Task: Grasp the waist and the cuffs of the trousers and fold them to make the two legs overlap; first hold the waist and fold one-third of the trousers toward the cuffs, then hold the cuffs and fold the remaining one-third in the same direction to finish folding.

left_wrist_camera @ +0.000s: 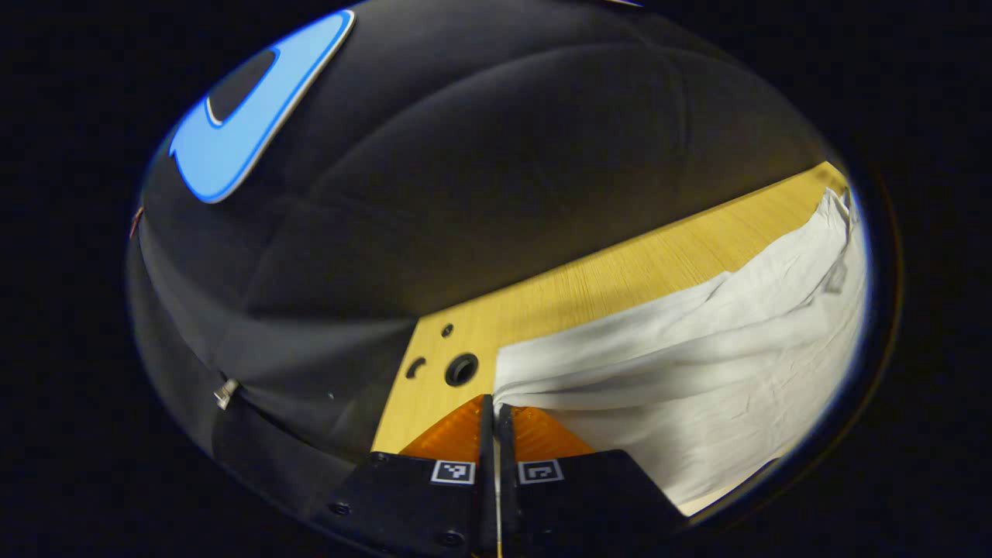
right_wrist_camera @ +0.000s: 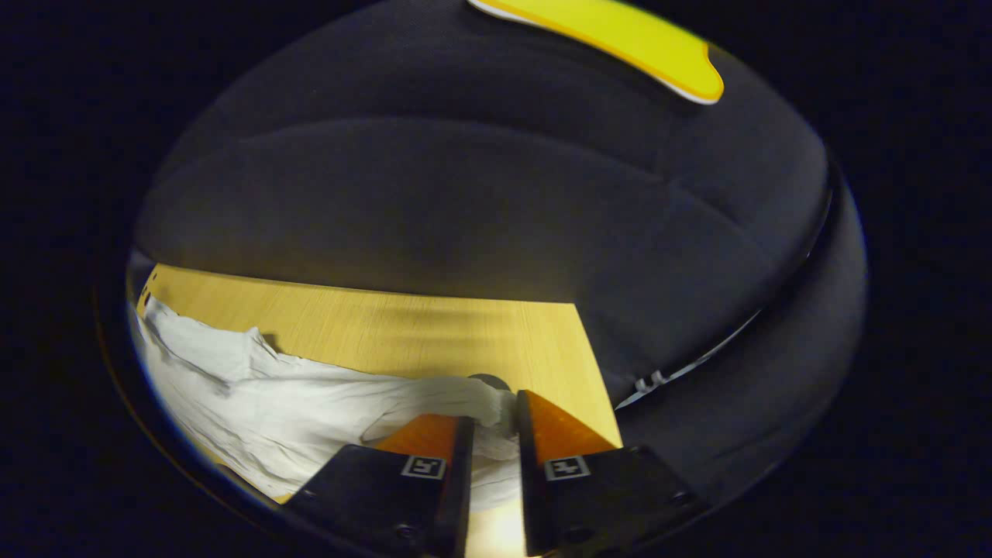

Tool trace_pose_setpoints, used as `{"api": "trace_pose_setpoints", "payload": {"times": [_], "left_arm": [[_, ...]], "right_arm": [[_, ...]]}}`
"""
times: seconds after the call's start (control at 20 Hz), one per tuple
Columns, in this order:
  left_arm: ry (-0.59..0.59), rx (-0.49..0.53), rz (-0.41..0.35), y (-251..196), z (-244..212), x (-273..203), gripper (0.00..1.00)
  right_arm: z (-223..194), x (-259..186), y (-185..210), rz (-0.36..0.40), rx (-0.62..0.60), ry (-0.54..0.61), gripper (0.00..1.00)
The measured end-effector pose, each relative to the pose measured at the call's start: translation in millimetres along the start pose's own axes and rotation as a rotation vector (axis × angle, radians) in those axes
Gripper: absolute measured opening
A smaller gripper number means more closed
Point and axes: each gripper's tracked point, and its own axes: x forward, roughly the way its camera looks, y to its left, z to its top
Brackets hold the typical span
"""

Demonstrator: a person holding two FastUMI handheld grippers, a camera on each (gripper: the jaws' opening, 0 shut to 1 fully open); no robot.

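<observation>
Wooden table [left_wrist_camera: 589, 287] under white trousers [left_wrist_camera: 697, 387]: your left gripper [left_wrist_camera: 494, 411] pinches their corner closed; your right gripper [right_wrist_camera: 508, 415], narrowly parted, clamps bunched cloth between its fingers.

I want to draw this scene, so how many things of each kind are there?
Trousers: 1
Table: 1
Grippers: 2, the left gripper and the right gripper, each pinching the white cloth
Round holes in the table: 3
Total: 7
</observation>
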Motion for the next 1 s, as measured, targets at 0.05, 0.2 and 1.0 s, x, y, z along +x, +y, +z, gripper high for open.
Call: {"api": "trace_pose_setpoints", "payload": {"times": [0.05, 0.2, 1.0], "left_arm": [[0.01, -0.036, -0.045, -14.2, -5.8, 0.2, 0.08], [0.004, -0.151, -0.129, -35.2, -4.7, -7.4, 0.88], [-0.056, -0.445, -0.35, -90.2, -39.1, -165.4, 0.98]], "right_arm": [[-4.9, 3.9, 3.3, 0.008, 0.021, 0.016, 0.39], [-18.0, -1.3, 3.7, 0.044, 0.115, 0.015, 1.0], [-81.0, -2.5, -61.0, -0.074, 0.754, 0.032, 0.99]]}}
